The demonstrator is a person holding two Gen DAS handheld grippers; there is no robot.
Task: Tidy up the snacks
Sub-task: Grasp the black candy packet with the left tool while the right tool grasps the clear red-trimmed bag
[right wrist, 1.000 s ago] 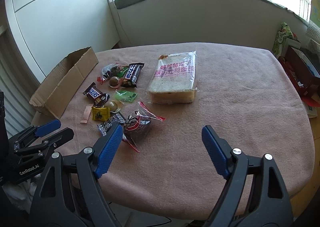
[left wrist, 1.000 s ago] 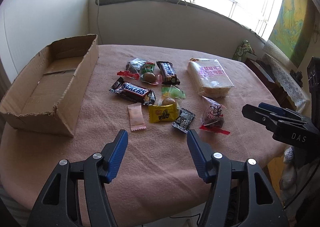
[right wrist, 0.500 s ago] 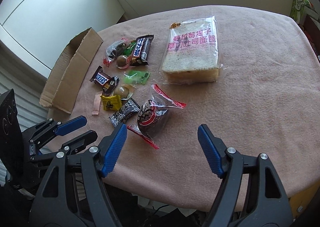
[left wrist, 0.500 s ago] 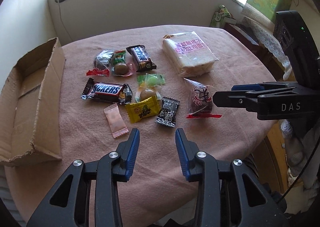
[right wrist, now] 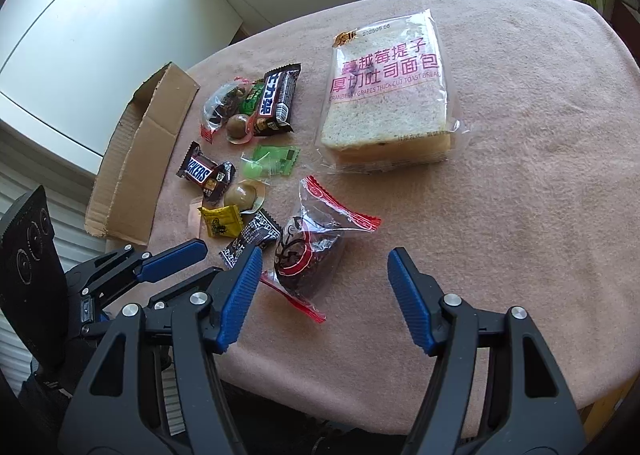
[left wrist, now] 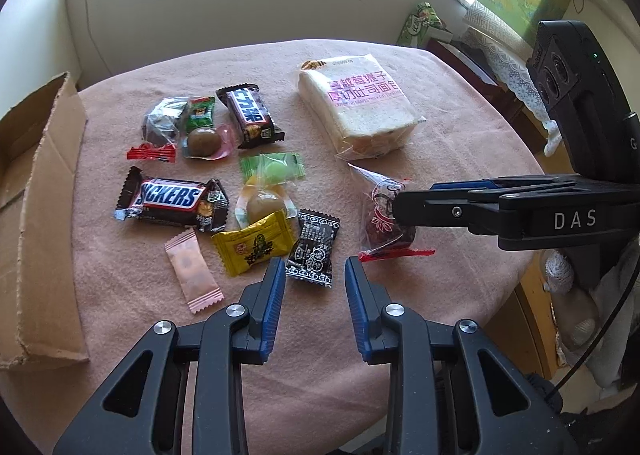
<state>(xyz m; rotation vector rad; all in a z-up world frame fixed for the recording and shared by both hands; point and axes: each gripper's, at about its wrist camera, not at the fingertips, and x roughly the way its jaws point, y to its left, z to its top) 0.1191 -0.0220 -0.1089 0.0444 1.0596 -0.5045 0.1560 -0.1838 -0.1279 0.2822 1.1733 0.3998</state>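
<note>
Several wrapped snacks lie on a pink tablecloth: a Snickers bar [left wrist: 172, 199], a yellow packet [left wrist: 254, 245], a black packet [left wrist: 314, 249], a pink sachet [left wrist: 194, 275], a bagged toast loaf [left wrist: 356, 107] and a red-trimmed clear bag with a dark cake [right wrist: 308, 251]. My left gripper [left wrist: 314, 271] is open and empty, its tips just short of the black packet. My right gripper [right wrist: 324, 265] is open wide, low over the cake bag; it shows side-on in the left wrist view [left wrist: 404, 207].
An open cardboard box [left wrist: 36, 191] lies at the table's left edge. More sweets [left wrist: 200, 127] and a dark chocolate bar [left wrist: 250, 117] lie behind the Snickers. The table edge drops off on the right, with clutter [left wrist: 568, 295] below it.
Both grippers have moved forward and down toward the snacks. The left jaws have narrowed from wide to a moderate gap. The right gripper has come over the cake bag.
</note>
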